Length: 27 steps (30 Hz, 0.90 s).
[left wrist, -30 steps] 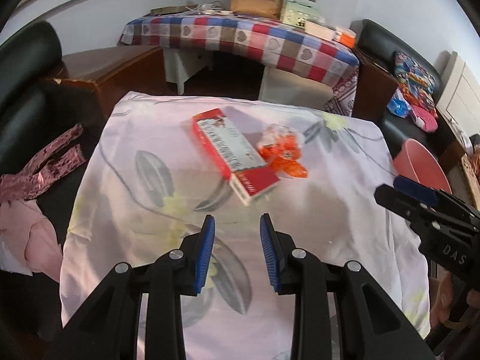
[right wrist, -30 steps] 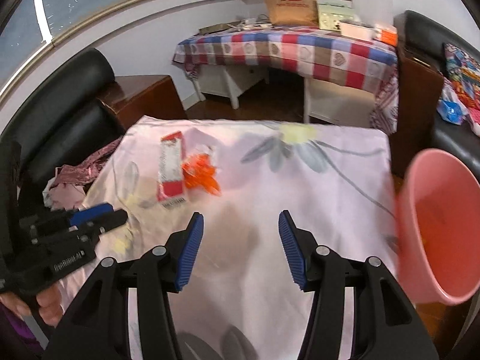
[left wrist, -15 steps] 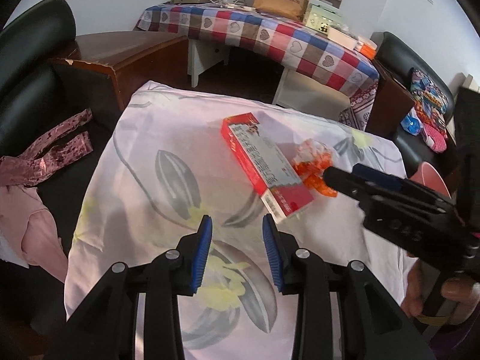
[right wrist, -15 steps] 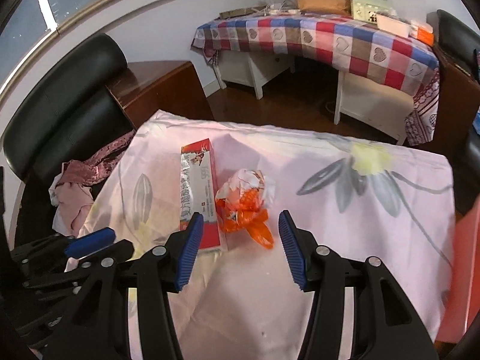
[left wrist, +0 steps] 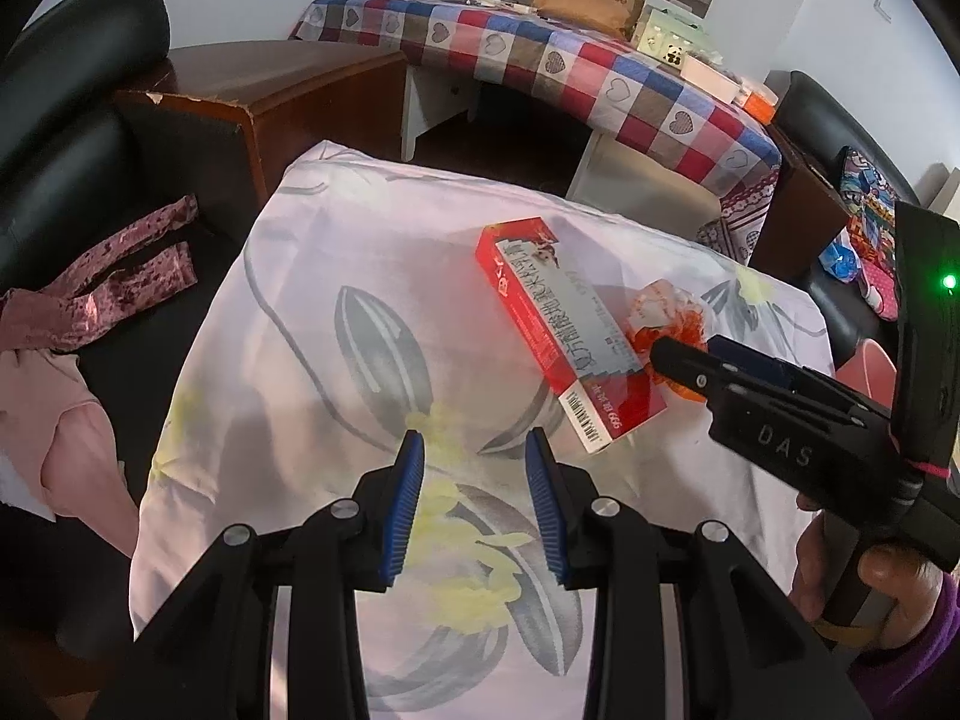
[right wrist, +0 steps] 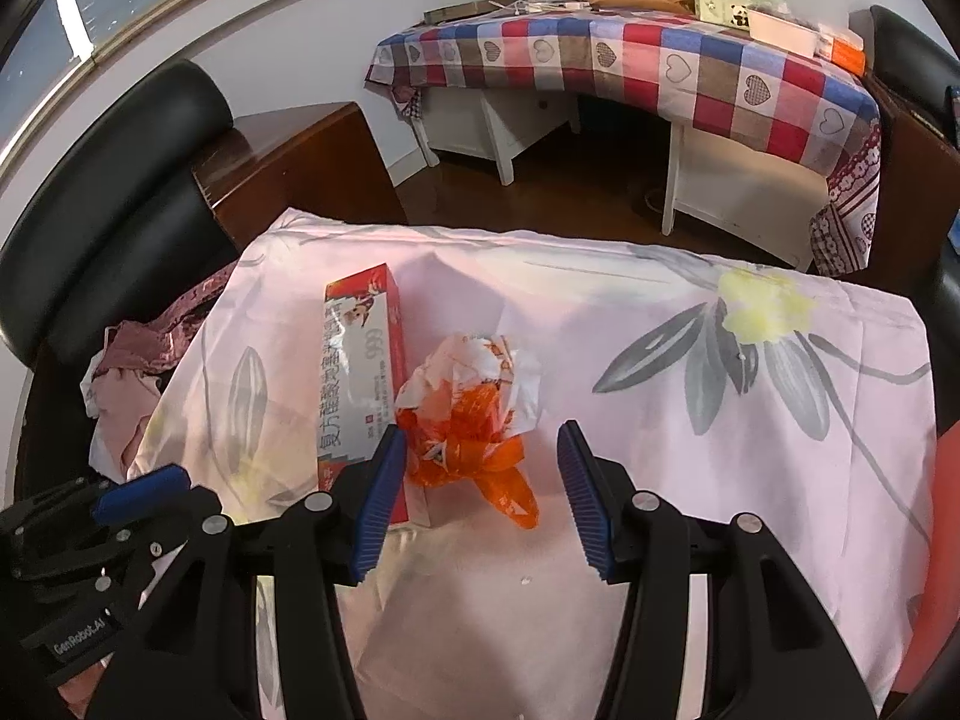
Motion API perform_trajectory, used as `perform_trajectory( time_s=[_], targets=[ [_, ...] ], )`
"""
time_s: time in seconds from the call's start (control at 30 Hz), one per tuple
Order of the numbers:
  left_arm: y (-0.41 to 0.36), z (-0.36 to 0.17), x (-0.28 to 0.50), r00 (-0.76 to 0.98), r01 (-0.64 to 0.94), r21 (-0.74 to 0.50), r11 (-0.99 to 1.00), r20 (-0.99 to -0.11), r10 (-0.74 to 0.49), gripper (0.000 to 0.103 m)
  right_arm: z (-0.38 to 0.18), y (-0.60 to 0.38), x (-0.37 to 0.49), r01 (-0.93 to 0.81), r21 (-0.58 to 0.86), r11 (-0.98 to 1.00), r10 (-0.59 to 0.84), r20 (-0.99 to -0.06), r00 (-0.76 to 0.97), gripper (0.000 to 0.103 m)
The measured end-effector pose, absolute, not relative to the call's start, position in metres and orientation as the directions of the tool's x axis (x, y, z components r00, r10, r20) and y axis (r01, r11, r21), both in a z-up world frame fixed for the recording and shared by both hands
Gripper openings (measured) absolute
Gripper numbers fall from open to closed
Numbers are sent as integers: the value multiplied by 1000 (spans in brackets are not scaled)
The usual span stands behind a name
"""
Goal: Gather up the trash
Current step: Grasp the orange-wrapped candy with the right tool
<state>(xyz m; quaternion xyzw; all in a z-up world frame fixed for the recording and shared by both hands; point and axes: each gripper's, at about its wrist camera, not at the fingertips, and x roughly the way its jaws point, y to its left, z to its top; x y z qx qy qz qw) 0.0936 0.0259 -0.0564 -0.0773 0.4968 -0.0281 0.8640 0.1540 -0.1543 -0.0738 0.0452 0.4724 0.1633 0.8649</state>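
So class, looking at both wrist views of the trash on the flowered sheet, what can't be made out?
- Crumpled orange wrapper: left view, its near part hidden by the right gripper.
- Red box: right view, near end behind the gripper's finger.
- Pink bin: cut by the frame edge; contents unseen.
- Box's small print: too small.

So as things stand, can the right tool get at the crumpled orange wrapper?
Probably yes. The right tool is open just short of the wrapper, with nothing on top of it. The red box lies right against its left side, so that finger may nudge it.
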Motion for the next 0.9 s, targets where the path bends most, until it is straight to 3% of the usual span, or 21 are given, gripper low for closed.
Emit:
perform_trajectory(
  time_s=[0.13,0.17,0.2,0.7,0.9],
  targets=[
    [27,-57,93,504,-29,-160,987,-855,-124,34,-77,-153,158,-246,241,939,334,-805,490,52],
    [27,-57,93,504,-29,-161,987,-855,-124,34,-77,-153,158,-249,240,938,336,-804,491,38],
    [27,-57,93,506,-29,-160,987,-854,-123,34,-78,-152,158,-254,231,939,331,-807,489,37],
    [5,-52,148,449,-142,-274,951,-874,-184,44,-50,-198,109,-179,205,962,272,-751,602,37],
    [-18,-67,179,404,-214,-230,949,-906,-128,44,-50,-223,91,-145,230,962,270,-744,611,37]
  ],
)
